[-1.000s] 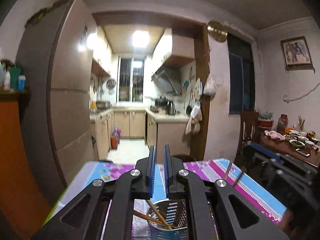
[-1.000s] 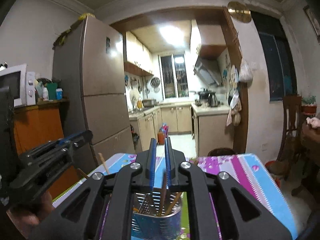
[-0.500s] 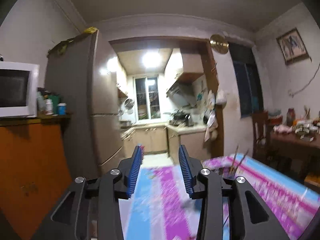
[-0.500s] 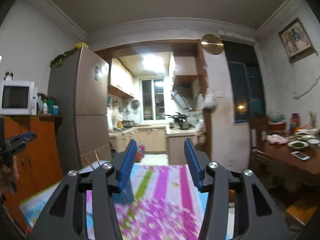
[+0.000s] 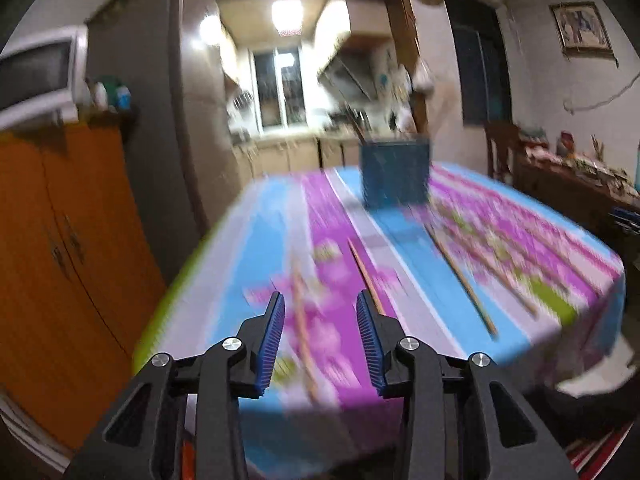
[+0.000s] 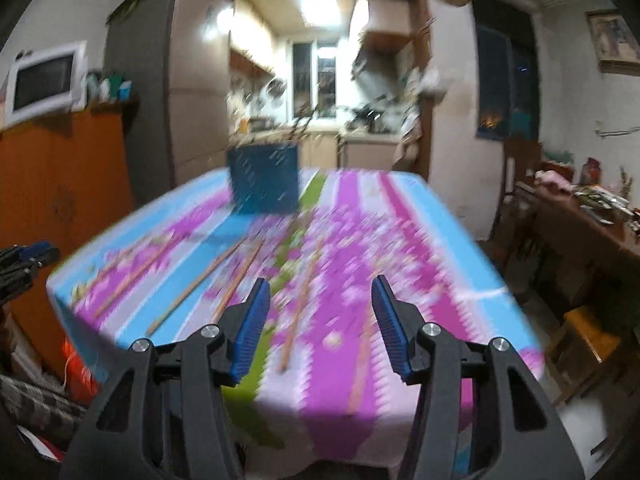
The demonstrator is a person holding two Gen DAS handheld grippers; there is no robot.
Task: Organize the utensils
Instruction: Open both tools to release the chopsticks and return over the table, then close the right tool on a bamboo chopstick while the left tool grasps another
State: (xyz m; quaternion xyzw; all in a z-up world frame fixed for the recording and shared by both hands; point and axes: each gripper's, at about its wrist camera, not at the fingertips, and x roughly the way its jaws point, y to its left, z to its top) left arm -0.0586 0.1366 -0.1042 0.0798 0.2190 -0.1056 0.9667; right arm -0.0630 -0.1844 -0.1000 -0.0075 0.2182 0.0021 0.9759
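Dim room with pale walls. Orange cabinet (image 5: 60, 248) at left, microwave (image 6: 46, 80) on top, tall fridge (image 6: 160, 92) beside. Bright ceiling light (image 5: 286, 16) in kitchen beyond doorway. Framed picture (image 5: 582, 30) at right.

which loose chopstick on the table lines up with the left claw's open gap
The chopstick lying between the pads of the left claw, at the table's near edge. The others lie further right, outside the gap; one runs by the right pad.

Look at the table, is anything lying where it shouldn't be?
Yes. Several chopsticks lie loose on the striped tablecloth, pointing different ways, instead of standing in the blue holder at the far end. That looks untidy. The pictures are blurred, so I can't count them exactly. Nothing looks spilled or broken.
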